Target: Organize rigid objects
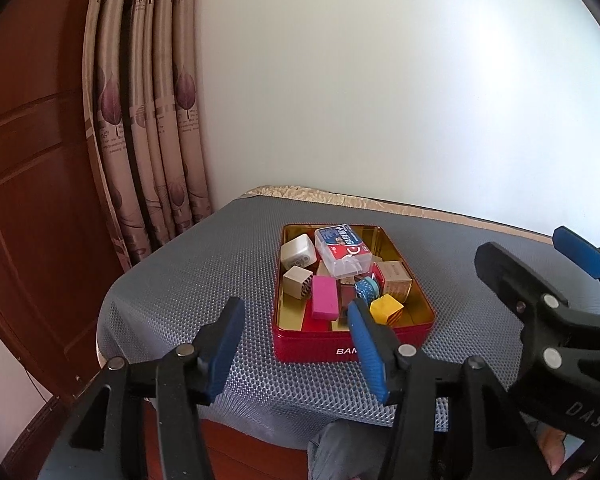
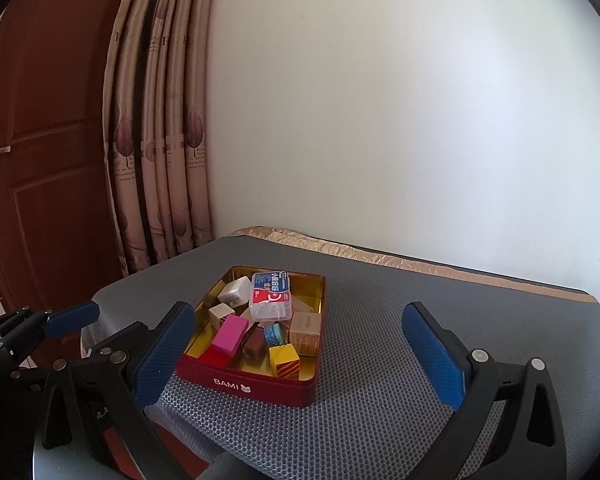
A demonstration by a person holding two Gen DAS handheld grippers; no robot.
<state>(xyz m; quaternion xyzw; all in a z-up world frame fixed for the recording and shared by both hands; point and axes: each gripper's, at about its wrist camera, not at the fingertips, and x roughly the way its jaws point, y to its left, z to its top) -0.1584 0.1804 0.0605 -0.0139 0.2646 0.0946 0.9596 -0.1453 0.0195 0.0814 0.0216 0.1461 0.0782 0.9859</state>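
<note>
We see the red tin (image 2: 256, 384) on the grey counter (image 2: 380, 360), full of small blocks. Our left tongs (image 1: 296, 344) and right tongs (image 2: 300, 354) are both spread, pinching nothing.

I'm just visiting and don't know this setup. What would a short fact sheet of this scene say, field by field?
Surface: grey mesh mat over a table
Container: red tin marked BAMI, lid off, gold inside
Contents: pink block, yellow cube, clear plastic case, white charger, tan box, other small pieces, piled loosely
Left gripper: open, nothing between its pads, just short of the tin
Right gripper: open, empty, jaws spread either side of the tin's near end
Background: curtain, wooden door, pale wall
</note>
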